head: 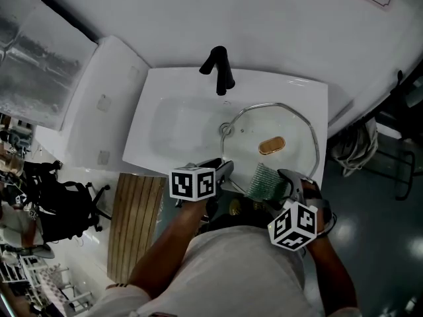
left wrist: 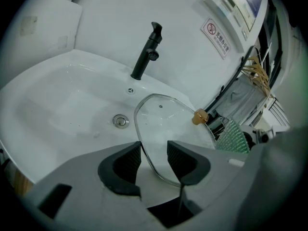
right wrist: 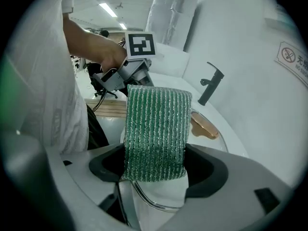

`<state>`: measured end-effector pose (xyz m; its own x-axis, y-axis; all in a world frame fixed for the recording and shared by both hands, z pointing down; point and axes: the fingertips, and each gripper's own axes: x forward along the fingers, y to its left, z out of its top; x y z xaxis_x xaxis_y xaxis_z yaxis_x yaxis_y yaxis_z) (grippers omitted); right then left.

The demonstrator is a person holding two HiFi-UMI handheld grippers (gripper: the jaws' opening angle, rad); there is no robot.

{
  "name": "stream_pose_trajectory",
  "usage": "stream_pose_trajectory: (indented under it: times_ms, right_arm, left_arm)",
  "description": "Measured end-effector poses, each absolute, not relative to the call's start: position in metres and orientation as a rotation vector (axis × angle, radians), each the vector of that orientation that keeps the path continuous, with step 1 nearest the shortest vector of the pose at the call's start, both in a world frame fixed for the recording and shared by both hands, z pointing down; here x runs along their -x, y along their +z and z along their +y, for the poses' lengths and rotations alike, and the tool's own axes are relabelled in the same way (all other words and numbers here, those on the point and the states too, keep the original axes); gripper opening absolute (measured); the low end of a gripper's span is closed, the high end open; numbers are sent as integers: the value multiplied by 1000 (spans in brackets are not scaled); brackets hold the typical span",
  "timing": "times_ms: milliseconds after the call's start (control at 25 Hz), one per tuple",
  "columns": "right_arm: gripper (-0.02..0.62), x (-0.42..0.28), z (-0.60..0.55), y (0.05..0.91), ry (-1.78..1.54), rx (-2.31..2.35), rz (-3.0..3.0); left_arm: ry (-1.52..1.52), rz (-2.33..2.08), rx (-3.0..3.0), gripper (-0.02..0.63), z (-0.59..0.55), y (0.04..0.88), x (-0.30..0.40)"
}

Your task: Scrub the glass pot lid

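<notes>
The glass pot lid (head: 291,121) with a golden knob (head: 271,145) lies tilted in the right part of the white sink (head: 173,121). My left gripper (head: 225,170) is at the lid's near left edge. In the left gripper view the lid's metal rim (left wrist: 144,146) runs slantwise between the pads and touches both, so the left gripper (left wrist: 154,160) is shut on it. My right gripper (right wrist: 154,166) is shut on a green scrub pad (right wrist: 156,129), which stands up from its jaws over the lid's near rim (right wrist: 156,205). In the head view the scrub pad (head: 266,182) hangs just off the lid's front edge.
A black faucet (head: 220,68) stands at the sink's back, with the drain (head: 226,129) just left of the lid. A wooden slatted board (head: 135,220) lies at the front left. Cables (head: 353,147) hang to the right of the sink. My own body is close to the front edge.
</notes>
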<state>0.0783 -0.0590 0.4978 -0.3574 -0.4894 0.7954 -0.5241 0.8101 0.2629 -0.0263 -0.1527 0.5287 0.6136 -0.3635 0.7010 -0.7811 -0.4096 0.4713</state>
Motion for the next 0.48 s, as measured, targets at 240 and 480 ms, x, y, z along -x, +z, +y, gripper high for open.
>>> stream_pose_trajectory:
  times_ms: [240,480]
  right_arm:
    - [348,-91,-63,497,89,-786,-2026]
    - [348,-121,-74,491,248,-890,-2076]
  left_arm:
    - [643,-899,-2014,183,-153,529,26]
    - [628,-895,-2019,183,-153,528,24]
